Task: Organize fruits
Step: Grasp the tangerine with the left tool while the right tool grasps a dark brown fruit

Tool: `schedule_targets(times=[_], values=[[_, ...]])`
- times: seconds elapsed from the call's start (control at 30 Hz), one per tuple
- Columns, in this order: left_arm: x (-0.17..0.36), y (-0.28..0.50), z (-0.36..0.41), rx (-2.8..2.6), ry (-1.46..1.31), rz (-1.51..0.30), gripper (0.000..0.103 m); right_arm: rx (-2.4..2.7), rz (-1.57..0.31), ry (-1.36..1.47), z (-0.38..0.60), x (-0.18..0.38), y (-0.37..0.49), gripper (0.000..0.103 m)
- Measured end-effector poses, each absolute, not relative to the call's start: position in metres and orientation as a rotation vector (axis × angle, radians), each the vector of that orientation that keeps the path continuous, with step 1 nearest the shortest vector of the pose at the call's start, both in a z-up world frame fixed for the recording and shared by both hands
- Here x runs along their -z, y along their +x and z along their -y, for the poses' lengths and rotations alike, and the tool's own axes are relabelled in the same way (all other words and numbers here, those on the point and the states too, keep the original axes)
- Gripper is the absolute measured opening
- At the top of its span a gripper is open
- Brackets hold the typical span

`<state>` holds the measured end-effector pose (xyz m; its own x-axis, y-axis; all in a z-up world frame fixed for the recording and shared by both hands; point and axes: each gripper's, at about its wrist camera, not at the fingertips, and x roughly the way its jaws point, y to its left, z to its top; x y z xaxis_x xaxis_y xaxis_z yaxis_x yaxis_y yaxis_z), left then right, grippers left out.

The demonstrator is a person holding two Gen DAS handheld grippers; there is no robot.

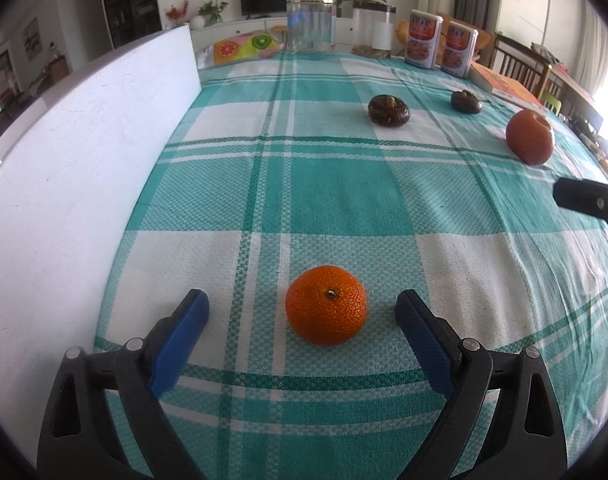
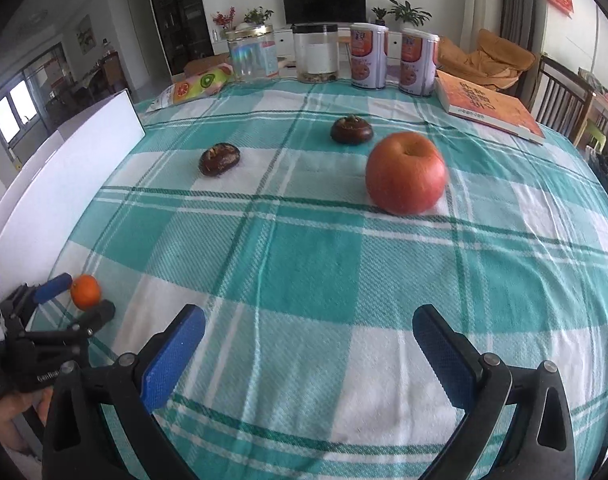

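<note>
**A:** Since you're asking what can go wrong, I'll go left to right; first the white board (image 1: pixel 75 152) along the table's left edge, just beside my left claw (image 1: pixel 301 312); if I swing that way w/ fruit I'd judge I clip it.

**B:** And the claw itself?

**A:** Spread wide, nothing held; the mandarin (image 1: pixel 326 310) sits on the checked cloth (image 1: pixel 344 200) between the blue pads (image 1: pixel 181 340), touching neither; it's round, so if one pad lands first I reckon it rolls off toward me or away; squeeze too hard and the peel may bruise.

**B:** Further right?

**A:** Two dark fruits, the near one (image 2: pixel 219 159) and the far one (image 2: pixel 351 129), well apart from both claws; then the apple (image 2: pixel 406 172), ahead of my right claw (image 2: pixel 308 344); that one's also wide open, empty, hovering over bare cloth.

**B:** Risk there?

**A:** Cloth looks wrinkled on the right; dragging a tip could bunch it & nudge the apple; also both claws reaching inward could knock each other; can't tell where the fruits are meant to go.
</note>
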<state>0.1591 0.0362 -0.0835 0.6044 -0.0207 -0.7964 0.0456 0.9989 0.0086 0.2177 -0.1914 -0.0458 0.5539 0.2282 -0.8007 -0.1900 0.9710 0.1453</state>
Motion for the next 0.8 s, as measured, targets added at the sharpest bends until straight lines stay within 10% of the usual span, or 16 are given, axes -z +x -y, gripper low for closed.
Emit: schedule_targets(times=[0.4, 0.53, 0.8], values=[[0.084, 0.160, -0.036, 0.038, 0.029, -0.921, 0.096, -0.329, -1.060, 0.078, 0.096, 0.077, 0.362, 0.084], [0.084, 0.160, -0.036, 0.038, 0.029, -0.922, 0.096, -0.265, -1.029, -0.112, 0.072, 0.079, 0.356, 0.046], [0.084, 0.160, -0.036, 0.038, 0.028, -0.922, 0.096, -0.389, -0.987, -0.069, 0.126, 0.066, 0.300, 0.046]])
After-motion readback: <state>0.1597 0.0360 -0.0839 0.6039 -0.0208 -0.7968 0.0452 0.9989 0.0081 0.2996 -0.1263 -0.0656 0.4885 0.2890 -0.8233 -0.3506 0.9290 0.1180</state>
